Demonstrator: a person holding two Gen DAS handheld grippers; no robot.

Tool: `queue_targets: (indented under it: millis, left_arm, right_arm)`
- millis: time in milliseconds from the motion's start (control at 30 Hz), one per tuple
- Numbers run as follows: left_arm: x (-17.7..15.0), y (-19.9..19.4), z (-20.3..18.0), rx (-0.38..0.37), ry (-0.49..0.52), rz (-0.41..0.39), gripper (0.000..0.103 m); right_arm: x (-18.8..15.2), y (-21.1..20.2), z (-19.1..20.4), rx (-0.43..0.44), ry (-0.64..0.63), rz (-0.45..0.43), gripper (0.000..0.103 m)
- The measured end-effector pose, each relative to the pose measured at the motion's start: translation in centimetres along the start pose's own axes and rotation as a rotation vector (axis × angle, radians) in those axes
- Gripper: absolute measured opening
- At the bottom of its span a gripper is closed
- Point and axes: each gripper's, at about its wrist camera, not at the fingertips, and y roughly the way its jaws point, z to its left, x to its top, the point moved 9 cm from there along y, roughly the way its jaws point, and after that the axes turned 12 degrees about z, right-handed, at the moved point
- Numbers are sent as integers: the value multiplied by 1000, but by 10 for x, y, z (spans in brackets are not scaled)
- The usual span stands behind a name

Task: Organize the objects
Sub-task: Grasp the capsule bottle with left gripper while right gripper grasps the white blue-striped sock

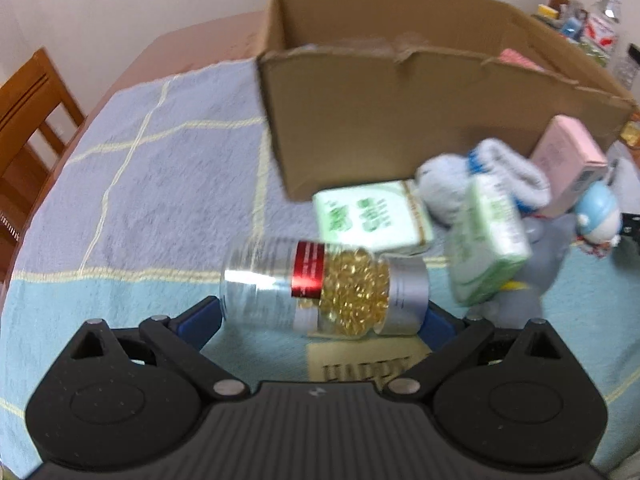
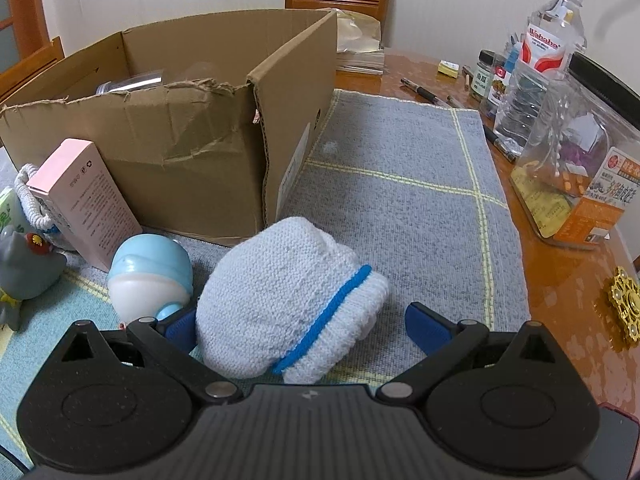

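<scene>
Nearest the left wrist camera, the left tool (image 1: 320,316) is pinching a clear capsule bottle (image 1: 324,286) end to end, 1 blue pad on its base and 1 on its silver cap. The bottle lies crosswise, yellow capsules heaped toward the cap end; the view is motion-blurred. Whether the bottle clears the mat (image 1: 160,168) cannot be told.

Beyond it, 2 green boxes: 1 lying flat (image 1: 372,216), 1 tilted on edge (image 1: 488,240), both just beside the bottle's cap end. Behind them stands the cardboard box (image 1: 380,120), open-topped, its near rim torn and uneven. A pink carton (image 1: 568,160) leans against its front wall.

In the right wrist view, the right tool (image 2: 304,326) is spread, its pads flanking a pale knitted hat (image 2: 288,300) with a blue band. The left pad is touching or nearly touching the hat; the right pad stands apart from it. A blue-and-white round toy (image 2: 150,276) sits just beside the hat, and a grey figure (image 2: 24,268) further left.

Open room: the mat right of the cardboard box is bare up to its yellow-lined edge. Past that edge the wooden surface (image 2: 560,280) carries a water bottle (image 2: 552,28), a clear snack tub (image 2: 576,164) and a gold spinner (image 2: 624,304), crowded along the right margin.
</scene>
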Motion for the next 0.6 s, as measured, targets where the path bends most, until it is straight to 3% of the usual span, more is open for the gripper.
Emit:
queue_targets:
  millis: [267,600]
  left_arm:
    - [1,7,5,-49,-41,-21,103]
    - [4,5,2,5,-76,-51,103]
  right_arm:
    - [-5,-4,1,-7,13,-7,103]
    - [-5,-3,0,-14,29,-12,103]
